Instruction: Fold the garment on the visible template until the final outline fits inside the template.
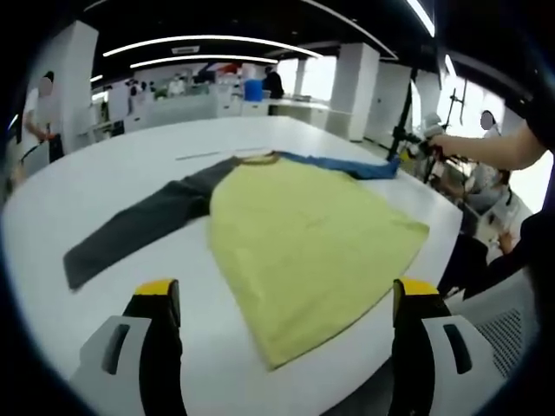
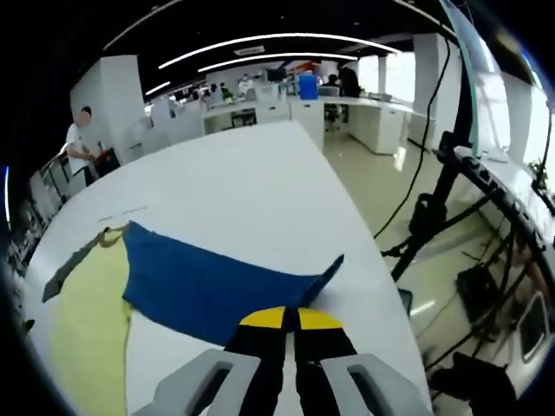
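Soft, limp yellow-bodied cloth shirt (image 1: 303, 251) with grey and blue sleeves lies spread flat on the white worktop (image 1: 130, 165) — right tool (image 2: 290, 322) pinches the blue sleeve's (image 2: 208, 286) cuff edge, left tool (image 1: 282, 299) hangs spread near the hem — best gripped at edges, likely to drape.

Wide bare white table (image 1: 130, 173) lies around the spread garment (image 1: 303, 234), and a gripper could pass freely on its far side. Off the table's edge, a black stand (image 2: 438, 199) and floor cables (image 2: 486, 286) crowd the aisle beside a person's outstretched arm (image 1: 494, 147).
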Demonstrator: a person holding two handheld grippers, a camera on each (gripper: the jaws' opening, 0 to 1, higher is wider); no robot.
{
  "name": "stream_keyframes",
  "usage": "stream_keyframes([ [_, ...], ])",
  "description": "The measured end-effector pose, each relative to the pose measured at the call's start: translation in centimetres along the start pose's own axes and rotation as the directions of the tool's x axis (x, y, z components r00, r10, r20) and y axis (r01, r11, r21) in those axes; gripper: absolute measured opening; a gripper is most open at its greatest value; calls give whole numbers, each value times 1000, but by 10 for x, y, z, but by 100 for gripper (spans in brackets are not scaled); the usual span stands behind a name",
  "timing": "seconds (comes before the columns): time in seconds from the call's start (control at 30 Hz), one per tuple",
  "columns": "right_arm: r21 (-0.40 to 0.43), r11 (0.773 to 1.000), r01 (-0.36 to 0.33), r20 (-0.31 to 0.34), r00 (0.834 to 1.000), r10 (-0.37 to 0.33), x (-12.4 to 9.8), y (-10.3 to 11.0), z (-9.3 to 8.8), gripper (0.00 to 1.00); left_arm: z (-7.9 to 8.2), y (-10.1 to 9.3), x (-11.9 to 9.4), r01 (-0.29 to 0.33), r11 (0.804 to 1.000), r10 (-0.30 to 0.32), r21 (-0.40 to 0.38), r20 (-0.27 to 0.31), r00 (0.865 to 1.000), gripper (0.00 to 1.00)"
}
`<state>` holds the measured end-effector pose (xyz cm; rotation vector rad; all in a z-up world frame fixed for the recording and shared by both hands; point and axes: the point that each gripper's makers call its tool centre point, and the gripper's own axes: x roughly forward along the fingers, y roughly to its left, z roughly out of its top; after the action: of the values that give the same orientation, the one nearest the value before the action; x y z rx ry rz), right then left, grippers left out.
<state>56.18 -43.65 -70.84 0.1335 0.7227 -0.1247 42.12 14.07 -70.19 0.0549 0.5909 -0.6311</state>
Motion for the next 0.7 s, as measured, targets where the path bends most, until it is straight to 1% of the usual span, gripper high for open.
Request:
stream_keyframes([
  [0.1,-9,1000,-18,15,1000,18,-1,9,6,0,2,0,0,-3,1000,3,8,11,1000,99],
  [0.27,-41,998,-55,31,998,56,4,23,16,0,3,-1,-1,0,1000,0,11,11,1000,99],
  [0.3,-51,997,-57,39,997,59,-9,41,12,0,3,-1,-2,-1,1000,1,10,11,1000,99],
  [0.33,-56,996,-63,41,997,66,-14,50,11,0,3,-1,-2,-1,1000,1,10,11,1000,99],
  [0.47,-73,993,-92,54,994,96,-14,66,15,0,3,-1,-2,-2,1000,2,11,8,1000,99],
  [0.5,-76,992,-101,59,993,106,-19,75,15,0,3,-1,-2,0,1000,0,12,9,1000,99],
  [0.53,-76,992,-104,60,992,108,-20,78,15,0,3,-1,-2,-3,1000,2,11,10,1000,99],
  [0.63,-91,988,-123,72,989,129,-29,98,18,0,4,-1,-1,-1,1000,0,11,15,1000,99],
  [0.7,-100,986,-133,78,987,141,-32,107,20,0,4,-2,-1,3,1000,-3,13,15,1000,99],
])
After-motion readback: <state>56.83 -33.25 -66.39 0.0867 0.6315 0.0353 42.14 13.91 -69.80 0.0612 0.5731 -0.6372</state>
